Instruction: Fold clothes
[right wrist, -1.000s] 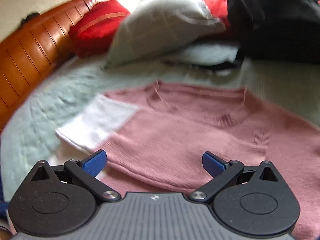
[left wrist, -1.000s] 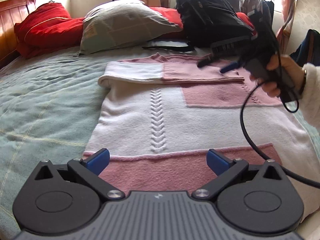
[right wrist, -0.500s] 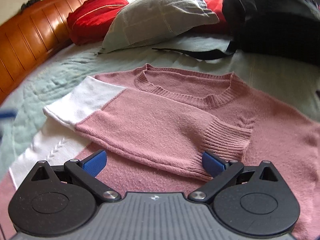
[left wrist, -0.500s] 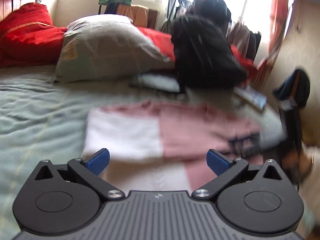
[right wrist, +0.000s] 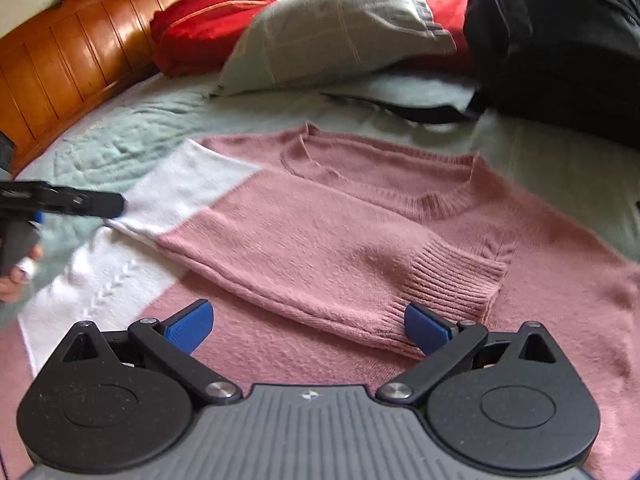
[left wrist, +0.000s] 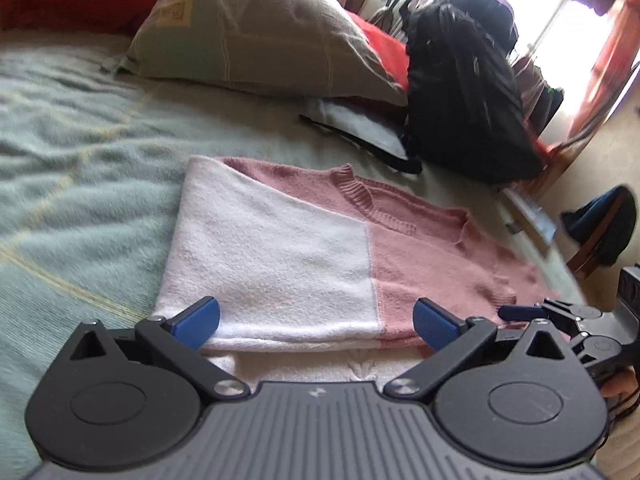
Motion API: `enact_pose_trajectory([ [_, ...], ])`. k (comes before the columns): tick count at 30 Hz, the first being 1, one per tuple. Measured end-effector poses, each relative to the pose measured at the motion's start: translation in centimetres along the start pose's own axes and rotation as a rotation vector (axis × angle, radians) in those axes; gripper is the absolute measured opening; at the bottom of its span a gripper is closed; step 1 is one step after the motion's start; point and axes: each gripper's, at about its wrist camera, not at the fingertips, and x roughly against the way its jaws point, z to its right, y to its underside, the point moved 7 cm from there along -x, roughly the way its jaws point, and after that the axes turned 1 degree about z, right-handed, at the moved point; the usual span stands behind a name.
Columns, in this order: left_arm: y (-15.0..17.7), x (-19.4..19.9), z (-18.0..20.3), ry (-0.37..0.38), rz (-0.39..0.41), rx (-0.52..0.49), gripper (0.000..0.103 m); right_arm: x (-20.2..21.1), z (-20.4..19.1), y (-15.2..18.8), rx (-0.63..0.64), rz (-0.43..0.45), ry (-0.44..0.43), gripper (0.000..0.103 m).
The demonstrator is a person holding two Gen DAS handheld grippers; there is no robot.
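Both tongs, left tongs [left wrist: 316, 320] and right tongs [right wrist: 306, 322], gape wide, empty, over the pink-and-white sweater [right wrist: 360, 240]; it lies flat mid-bed. Grey pillow [right wrist: 336, 28] and black backpack [right wrist: 560, 40] crowd the bed's [left wrist: 60, 160] head edge.

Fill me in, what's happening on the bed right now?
A person holding a claw in each hand is folding a pink and white sweater laid flat on the bed. One sleeve is already folded across the chest. The left claw hovers open at the sleeve's white end, the right claw open by its ribbed cuff. Neither grips anything.
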Motion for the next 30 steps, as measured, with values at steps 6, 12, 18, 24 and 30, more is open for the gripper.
enact_pose_trajectory([
  [6,-0.8,5.0,2.9,-0.047,0.01,-0.106,0.102,2.3,-0.8,-0.4,-0.019,0.011,0.004,0.103],
  [12,0.4,10.0,6.9,-0.003,-0.078,-0.253,0.102,5.5,-2.3,0.9,0.025,0.019,0.03,0.103],
  [18,6.0,7.7,5.4,0.068,-0.178,-0.138,0.102,7.7,-3.2,4.0,-0.016,0.0,0.023,0.103],
  [24,9.2,6.4,0.1,0.09,-0.156,0.078,0.102,10.7,-3.5,6.7,-0.065,0.007,0.044,0.103],
  [30,8.4,10.5,-0.6,-0.01,-0.071,0.091,0.102,12.6,-2.6,8.1,-0.131,0.027,0.067,0.103],
])
